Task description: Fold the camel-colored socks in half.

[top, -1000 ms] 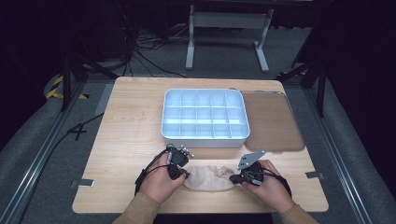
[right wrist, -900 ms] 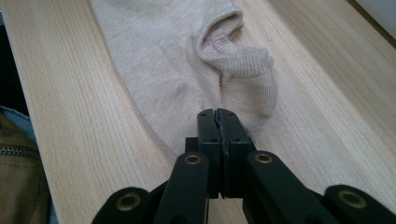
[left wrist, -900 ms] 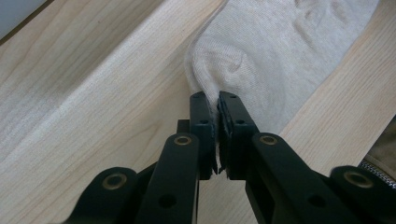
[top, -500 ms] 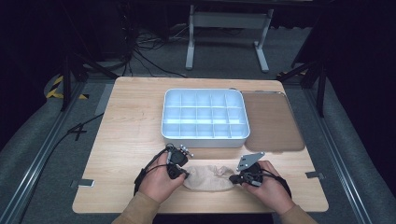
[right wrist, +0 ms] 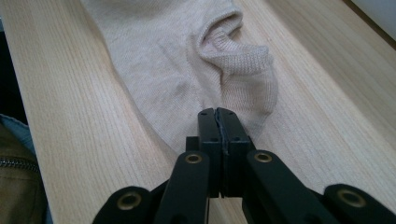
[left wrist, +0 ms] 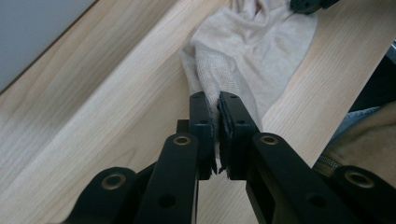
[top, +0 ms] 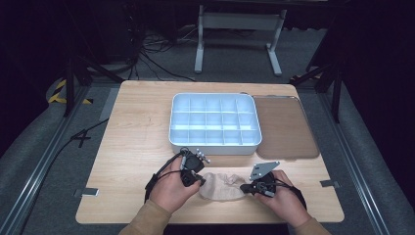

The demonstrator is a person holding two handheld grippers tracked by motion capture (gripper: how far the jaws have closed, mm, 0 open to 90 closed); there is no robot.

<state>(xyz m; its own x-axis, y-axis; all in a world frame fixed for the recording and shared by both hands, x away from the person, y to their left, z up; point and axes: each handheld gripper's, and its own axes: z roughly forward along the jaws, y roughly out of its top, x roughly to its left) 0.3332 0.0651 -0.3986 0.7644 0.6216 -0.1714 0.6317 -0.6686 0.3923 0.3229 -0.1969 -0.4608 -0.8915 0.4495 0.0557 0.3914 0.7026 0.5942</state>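
Beige sock [top: 224, 186] is lying on the near edge of the wooden table [top: 137, 132], near of the compartment tray [top: 214, 123]. Left gripper [top: 198, 180] is clamping its left end; right gripper [top: 248, 187] is pinching its right end, jaws together.

Light wooden table [top: 132, 147], grain running lengthwise. Lying on it: white compartmented tray [top: 214, 123] near centre; brown flat lid [top: 284, 127] just beside the tray, right; beige sock [top: 222, 186] at the near edge, crumpled.
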